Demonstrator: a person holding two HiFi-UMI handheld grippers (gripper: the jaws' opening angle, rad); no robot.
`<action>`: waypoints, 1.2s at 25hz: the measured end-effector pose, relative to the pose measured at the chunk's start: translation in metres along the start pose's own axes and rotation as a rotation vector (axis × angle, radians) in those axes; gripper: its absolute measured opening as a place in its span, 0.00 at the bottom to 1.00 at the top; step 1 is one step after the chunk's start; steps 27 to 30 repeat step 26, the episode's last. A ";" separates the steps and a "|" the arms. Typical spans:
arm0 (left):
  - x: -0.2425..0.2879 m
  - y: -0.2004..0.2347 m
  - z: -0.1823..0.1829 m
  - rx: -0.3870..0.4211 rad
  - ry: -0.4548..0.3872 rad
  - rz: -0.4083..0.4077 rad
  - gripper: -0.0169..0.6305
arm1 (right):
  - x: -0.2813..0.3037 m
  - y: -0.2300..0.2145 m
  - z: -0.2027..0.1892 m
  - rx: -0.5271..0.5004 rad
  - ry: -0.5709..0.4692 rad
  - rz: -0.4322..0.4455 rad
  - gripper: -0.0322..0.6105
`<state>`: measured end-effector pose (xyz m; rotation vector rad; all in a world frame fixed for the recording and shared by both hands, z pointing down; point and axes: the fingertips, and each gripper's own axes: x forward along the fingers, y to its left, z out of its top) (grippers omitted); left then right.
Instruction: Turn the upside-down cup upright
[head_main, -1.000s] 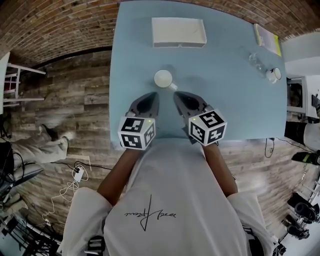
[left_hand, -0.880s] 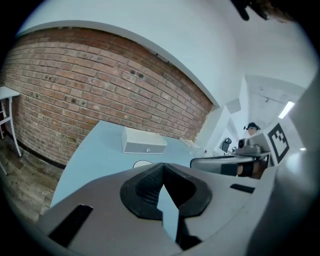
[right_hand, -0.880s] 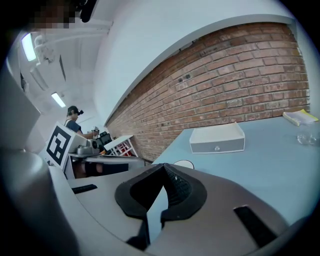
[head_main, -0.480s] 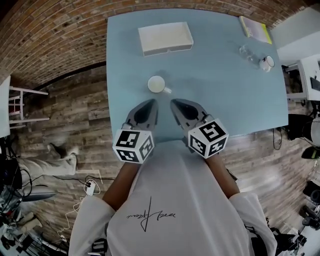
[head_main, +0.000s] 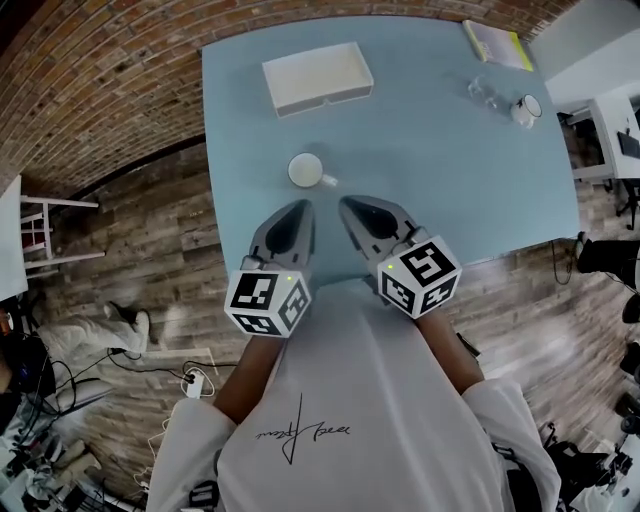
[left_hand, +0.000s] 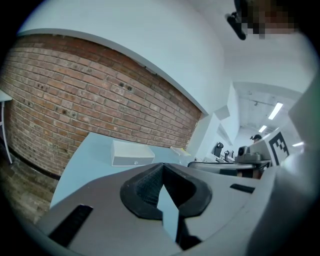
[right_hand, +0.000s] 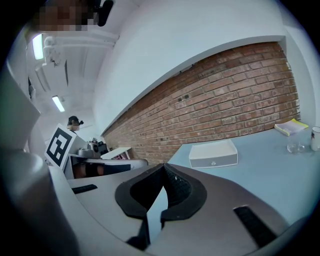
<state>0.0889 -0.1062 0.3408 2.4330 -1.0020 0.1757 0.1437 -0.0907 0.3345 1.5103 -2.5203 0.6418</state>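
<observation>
Grippers of grey plastic, 1 in each of a person's hands, are held side by side over the near edge of a light blue rectangular table (head_main: 430, 180), seen from steeply above. The left gripper (head_main: 300, 210) and the right gripper (head_main: 352, 207) angle in toward each other with a small gap between their tips. Each gripper's own camera shows its 2 black ribbed pads pressed together at the tip, with nothing between them. Each carries a white cube with black square markers at its rear, just in front of the person's white T-shirt (head_main: 340, 400). Just beyond the 2 tips, slightly nearer the left one and touching neither, stands the white handled cup (head_main: 306, 170). Its handle points toward the right gripper. From above it shows as a pale round disc, and whether its mouth faces up or down cannot be told. Farther back on the table lies a white rectangular box (head_main: 317, 77), well apart from the cup. In the far right corner are a yellow-green book (head_main: 495, 42), a small clear glass (head_main: 483, 92) and a small white mug (head_main: 525, 108), close to each other. To the left of the table is a wood plank floor (head_main: 150, 200), and past its far edge stands a red brick wall (head_main: 100, 60).
</observation>
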 end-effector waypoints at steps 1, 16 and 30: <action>0.000 0.001 0.000 -0.004 0.001 0.001 0.04 | 0.000 0.001 0.000 0.000 0.002 0.003 0.08; -0.003 0.007 0.005 -0.036 -0.006 -0.015 0.04 | -0.003 0.014 0.019 -0.065 0.032 0.111 0.08; 0.005 0.008 0.003 -0.044 -0.001 -0.023 0.04 | -0.005 0.024 0.019 -0.064 0.061 0.235 0.08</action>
